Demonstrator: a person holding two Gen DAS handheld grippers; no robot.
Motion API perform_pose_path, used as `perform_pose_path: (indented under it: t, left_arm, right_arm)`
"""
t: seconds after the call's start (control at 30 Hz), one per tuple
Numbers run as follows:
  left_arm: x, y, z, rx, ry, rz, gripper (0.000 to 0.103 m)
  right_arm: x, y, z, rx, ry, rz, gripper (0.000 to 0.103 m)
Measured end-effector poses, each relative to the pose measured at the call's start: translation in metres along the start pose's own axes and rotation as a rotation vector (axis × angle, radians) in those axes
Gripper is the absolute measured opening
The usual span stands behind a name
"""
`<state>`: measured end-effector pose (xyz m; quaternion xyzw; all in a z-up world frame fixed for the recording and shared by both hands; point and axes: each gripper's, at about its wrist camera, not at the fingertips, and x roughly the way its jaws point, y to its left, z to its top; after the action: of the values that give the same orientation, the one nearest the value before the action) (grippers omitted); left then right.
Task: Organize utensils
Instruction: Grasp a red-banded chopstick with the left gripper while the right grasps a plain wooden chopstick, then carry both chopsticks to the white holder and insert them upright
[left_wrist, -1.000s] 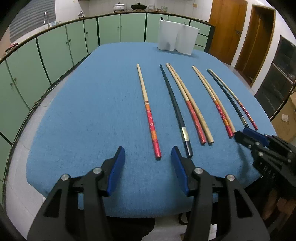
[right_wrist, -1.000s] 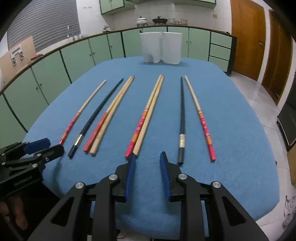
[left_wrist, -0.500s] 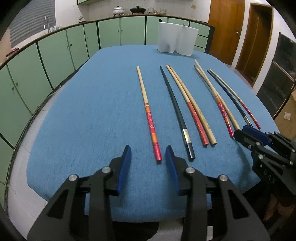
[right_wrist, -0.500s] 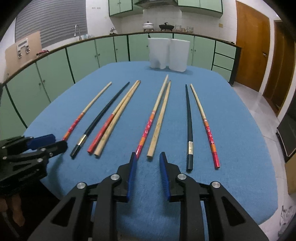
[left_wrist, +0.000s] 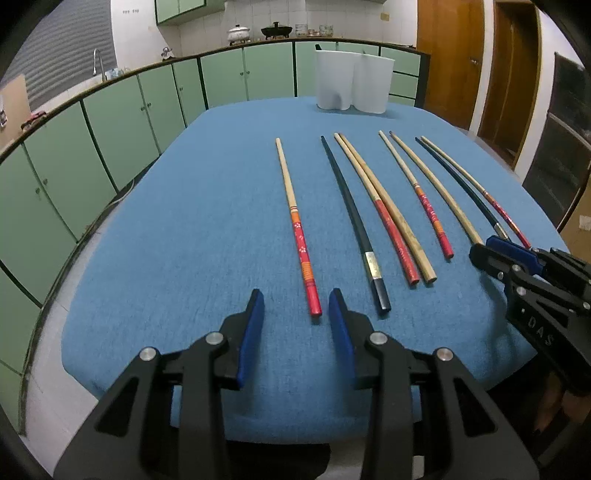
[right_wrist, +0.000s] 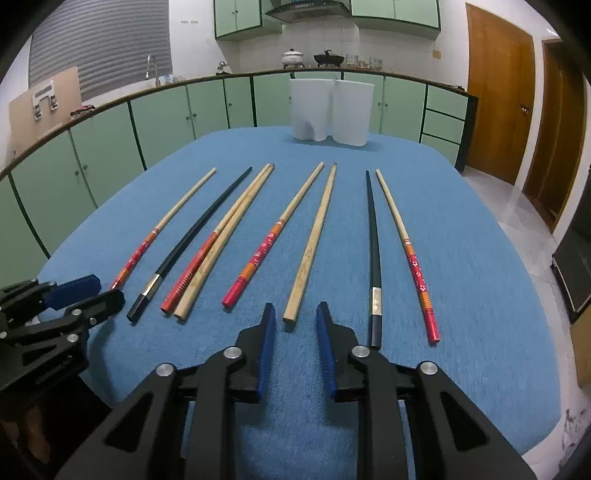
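Several long chopsticks lie side by side on the blue table (left_wrist: 184, 229), some red-ended, some plain wood, some black. My left gripper (left_wrist: 295, 310) is open and empty, just short of the near end of a red-ended chopstick (left_wrist: 301, 243), with a black chopstick (left_wrist: 354, 229) to its right. My right gripper (right_wrist: 293, 321) is open and empty, its fingers either side of the near tip of a plain wooden chopstick (right_wrist: 312, 243). A red-ended chopstick (right_wrist: 269, 243) lies just left of that and a black one (right_wrist: 373, 254) to the right. A white two-part holder (right_wrist: 330, 110) stands at the far edge.
Green cabinets (left_wrist: 110, 122) curve around the far and left sides of the table. Wooden doors (right_wrist: 498, 96) stand at the right. The left gripper's body shows at the lower left of the right wrist view (right_wrist: 55, 317), near the table's front edge (right_wrist: 369, 435).
The left gripper's fingers closed partway from wide open. Both views tilted up and the table looks nearer. The plain wooden chopstick now lies apart from the red-ended one beside it.
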<state>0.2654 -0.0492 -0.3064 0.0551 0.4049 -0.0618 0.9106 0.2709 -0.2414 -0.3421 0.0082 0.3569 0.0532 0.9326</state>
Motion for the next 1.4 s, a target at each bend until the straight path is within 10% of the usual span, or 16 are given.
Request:
perform_pose_path:
  t: [0.17,0.53,1.0,1.4]
  left_arm:
    - [-0.002,-0.002,0.0,0.002,0.003,-0.038,0.006]
    - [-0.027,0.009,0.023,-0.017,-0.043,-0.076,0.006]
    - [-0.084,0.04,0.141,-0.018,-0.293,-0.118,0.005]
    - [-0.062,0.05,0.217,0.026,-0.274,-0.181,0.005]
  right_arm:
    - [-0.002,-0.005,0.001,0.026,0.007,0.026,0.008]
    - [-0.046,-0.01,0.027,0.042,-0.085,0.029,0.008]
    - [-0.073,-0.027,0.121,-0.018,-0.237,0.023,0.008]
    - [-0.034,-0.034,0.21,-0.094,-0.197,0.063,0.007]
